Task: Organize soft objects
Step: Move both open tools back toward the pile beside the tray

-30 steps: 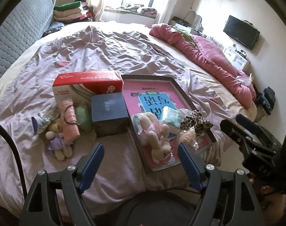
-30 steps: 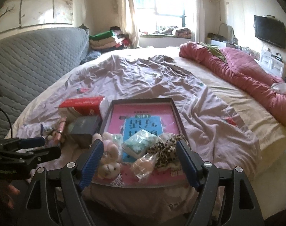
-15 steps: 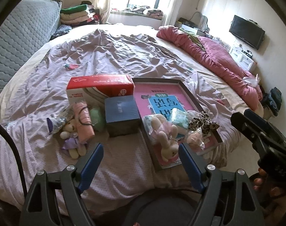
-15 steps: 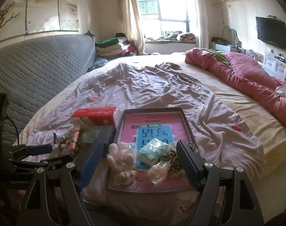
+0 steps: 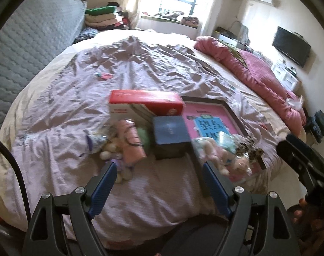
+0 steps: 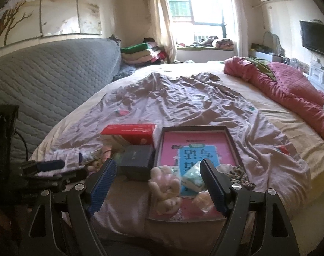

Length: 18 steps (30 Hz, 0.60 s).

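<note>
Both grippers hang over the near edge of the bed, jaws wide apart and holding nothing — left gripper (image 5: 158, 176) and right gripper (image 6: 158, 171). Using the dark blue box (image 5: 170, 136) as the anchor: the shallow tray (image 6: 233, 141) with the pink book sits just right of it, and the pink plush bunny (image 6: 165, 188), a mint packet (image 6: 192, 178) and a leopard bow (image 5: 249, 149) lie at the tray's near end. Left of the box — a pink rolled cloth (image 5: 132, 144) and a small bear (image 5: 113, 151). Behind it, the red tissue box (image 5: 145, 104).

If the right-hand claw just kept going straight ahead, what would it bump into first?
Most likely the pink plush bunny, lying at the near end of the tray between the open right gripper fingers; depth is hard to judge.
</note>
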Tool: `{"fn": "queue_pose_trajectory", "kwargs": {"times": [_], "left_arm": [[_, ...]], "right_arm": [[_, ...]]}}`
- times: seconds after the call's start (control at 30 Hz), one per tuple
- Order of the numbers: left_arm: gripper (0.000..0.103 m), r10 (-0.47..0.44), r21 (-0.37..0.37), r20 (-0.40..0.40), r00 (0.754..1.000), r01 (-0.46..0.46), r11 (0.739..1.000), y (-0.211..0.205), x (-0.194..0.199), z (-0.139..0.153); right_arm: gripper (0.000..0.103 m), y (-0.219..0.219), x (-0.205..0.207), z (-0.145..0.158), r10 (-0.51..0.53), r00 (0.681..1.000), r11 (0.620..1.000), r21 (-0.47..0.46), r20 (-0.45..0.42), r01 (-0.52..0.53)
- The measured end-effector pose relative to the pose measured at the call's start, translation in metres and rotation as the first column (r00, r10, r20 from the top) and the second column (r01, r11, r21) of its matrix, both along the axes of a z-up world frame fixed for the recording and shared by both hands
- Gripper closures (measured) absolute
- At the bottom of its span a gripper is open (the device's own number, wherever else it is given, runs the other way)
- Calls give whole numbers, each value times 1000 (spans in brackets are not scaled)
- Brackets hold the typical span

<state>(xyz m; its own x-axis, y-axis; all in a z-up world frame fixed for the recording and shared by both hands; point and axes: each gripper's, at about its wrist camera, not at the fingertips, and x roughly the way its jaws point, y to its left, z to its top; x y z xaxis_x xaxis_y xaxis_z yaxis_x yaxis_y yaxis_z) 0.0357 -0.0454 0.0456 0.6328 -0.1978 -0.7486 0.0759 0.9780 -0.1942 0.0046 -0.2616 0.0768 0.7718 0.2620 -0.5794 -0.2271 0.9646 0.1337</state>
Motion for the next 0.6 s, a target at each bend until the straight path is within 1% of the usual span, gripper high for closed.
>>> {"fn": "queue_pose_trajectory", "kwargs": {"times": [0.13,0.37,0.5,0.6], "left_arm": [[22,48,-5,0,999,-48,999,25,2,-1],[22,117,30,-9,993,-116,993,62,6,-9],[22,150,5,-26,988,-150,989,83,9,-18],[22,174,0,-37,984,-174,985,96,11,-26]], "right_arm": [[21,17,5,-6,33,999,999,9,-22,-33],[21,49,14,-18,92,994,996,20,-54,-91],[21,71,20,-28,133,988,991,21,-80,-131],[21,90,27,-36,162,982,987,11,-98,-162]]}}
